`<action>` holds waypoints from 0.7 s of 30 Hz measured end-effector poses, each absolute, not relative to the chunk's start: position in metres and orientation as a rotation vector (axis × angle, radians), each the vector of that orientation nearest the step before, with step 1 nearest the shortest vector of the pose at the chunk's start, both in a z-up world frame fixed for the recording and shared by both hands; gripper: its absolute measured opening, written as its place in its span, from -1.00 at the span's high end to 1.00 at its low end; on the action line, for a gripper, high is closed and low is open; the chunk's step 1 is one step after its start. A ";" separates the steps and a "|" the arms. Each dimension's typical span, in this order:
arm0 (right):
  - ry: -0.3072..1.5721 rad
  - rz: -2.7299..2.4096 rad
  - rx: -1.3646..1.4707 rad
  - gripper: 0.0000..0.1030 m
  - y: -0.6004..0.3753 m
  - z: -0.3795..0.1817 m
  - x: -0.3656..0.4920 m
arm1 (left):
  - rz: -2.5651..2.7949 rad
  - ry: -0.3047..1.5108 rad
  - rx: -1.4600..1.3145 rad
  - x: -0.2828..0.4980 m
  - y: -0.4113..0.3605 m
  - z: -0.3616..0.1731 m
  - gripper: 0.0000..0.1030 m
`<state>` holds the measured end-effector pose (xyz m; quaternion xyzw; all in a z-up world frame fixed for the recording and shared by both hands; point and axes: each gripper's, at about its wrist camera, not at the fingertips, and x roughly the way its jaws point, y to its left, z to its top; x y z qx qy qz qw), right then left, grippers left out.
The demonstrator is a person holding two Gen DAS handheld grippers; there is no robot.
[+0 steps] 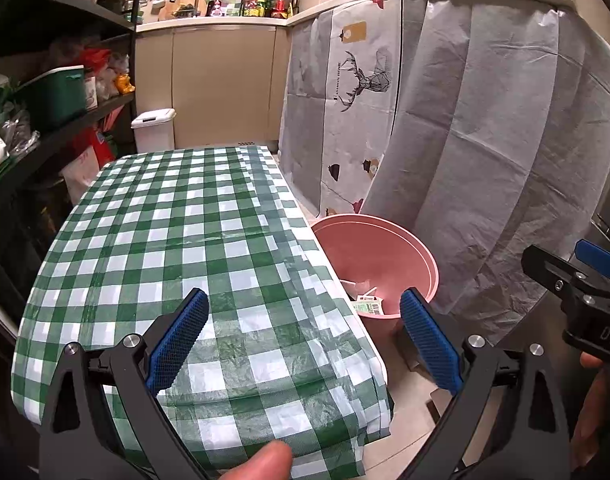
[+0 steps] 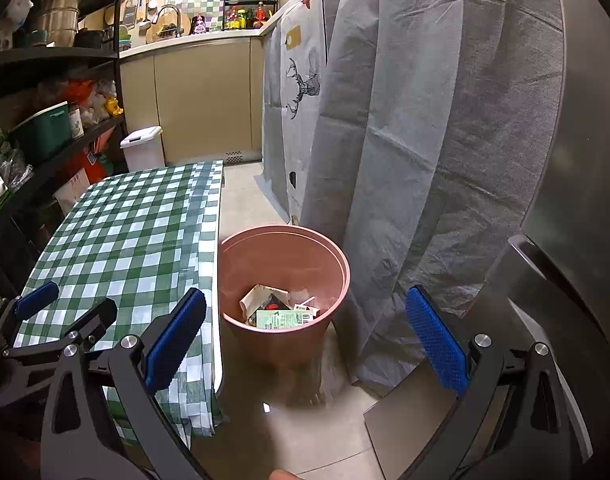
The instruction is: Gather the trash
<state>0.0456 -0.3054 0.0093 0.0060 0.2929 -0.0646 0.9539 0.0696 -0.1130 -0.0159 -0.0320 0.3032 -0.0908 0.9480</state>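
At the far left a black metal shelving rack [image 1: 61,120] holds a green plastic box [image 1: 57,96], bags and steel pots. Near it on the floor, by the beige cabinet fronts, stands a small white lidded plastic bin [image 1: 153,130].

The bench [image 1: 177,264], covered by a green-and-white checked plastic cloth, fills the middle-left of both views; the cloth hangs over its near edge and right edge. The left claw [image 1: 305,340] hangs above the bench's near right corner with its blue-padded fingers spread wide and nothing between them. A fingertip of the person shows at the bottom of the left wrist view.

Just beside the bench's right edge, on the tiled floor, stands a round pink plastic bucket [image 2: 285,280]. The trash [image 2: 279,310] lies at its bottom: crumpled paper, a green-and-white printed packet, a dark wrapper and small white scraps, all below the rim.

The right claw [image 2: 305,344] hangs above the floor in front of the bucket, fingers likewise released and wide apart, holding nothing. In the left wrist view it appears at the far right edge [image 1: 577,276], seen from the side.

Right of the bucket a grey creased cloth cover [image 2: 417,160] drapes from the white countertop to the floor, and beside it hangs a white panel printed with a deer [image 2: 305,84].
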 end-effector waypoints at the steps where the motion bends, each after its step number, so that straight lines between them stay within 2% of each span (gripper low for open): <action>1: 0.596 -0.133 0.013 -0.90 -0.305 0.009 0.046 | -0.185 0.620 -0.068 0.070 -0.113 -0.016 -0.82; 21: 0.601 -0.135 0.020 -0.90 -0.307 0.006 0.048 | -0.206 0.627 -0.063 0.069 -0.118 -0.018 -0.82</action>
